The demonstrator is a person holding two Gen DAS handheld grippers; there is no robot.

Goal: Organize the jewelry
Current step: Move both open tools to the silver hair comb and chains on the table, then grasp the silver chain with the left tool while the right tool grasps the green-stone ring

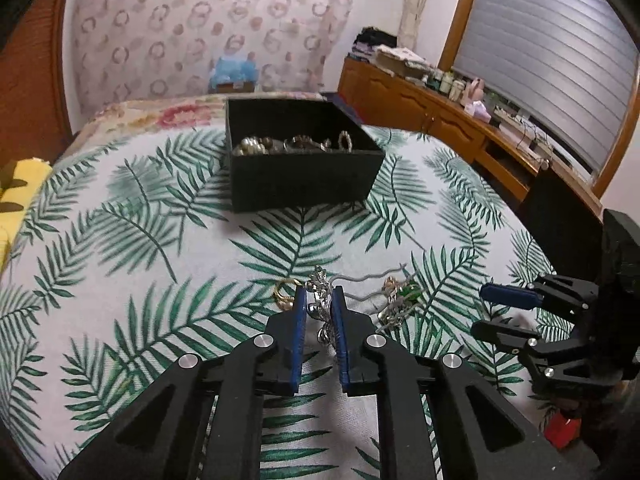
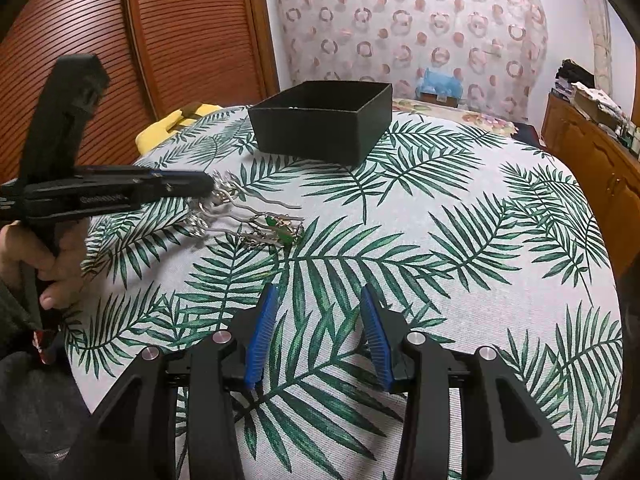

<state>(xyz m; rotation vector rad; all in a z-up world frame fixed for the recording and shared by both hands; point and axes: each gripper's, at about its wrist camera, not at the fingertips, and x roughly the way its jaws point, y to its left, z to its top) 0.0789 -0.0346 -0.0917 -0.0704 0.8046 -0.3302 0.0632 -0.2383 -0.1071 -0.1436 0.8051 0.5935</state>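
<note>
A black box (image 1: 300, 176) with several pieces of jewelry inside stands on the leaf-print cloth (image 1: 120, 240); it also shows in the right wrist view (image 2: 324, 128). My left gripper (image 1: 319, 300) is shut on a silver ornate hairpin (image 1: 320, 312), whose wavy prongs (image 1: 372, 276) trail right. It also shows in the right wrist view (image 2: 208, 186), holding the hairpin (image 2: 224, 196). A gold ring (image 1: 284, 294) lies left of it. A silver piece with green stones (image 1: 400, 300) lies right, also visible in the right wrist view (image 2: 276, 230). My right gripper (image 2: 318, 320) is open and empty above the cloth.
A yellow object (image 1: 16, 196) lies at the table's left edge. A wooden dresser (image 1: 440, 120) with clutter runs along the right. A wooden louvred door (image 2: 120, 40) stands behind the table in the right wrist view.
</note>
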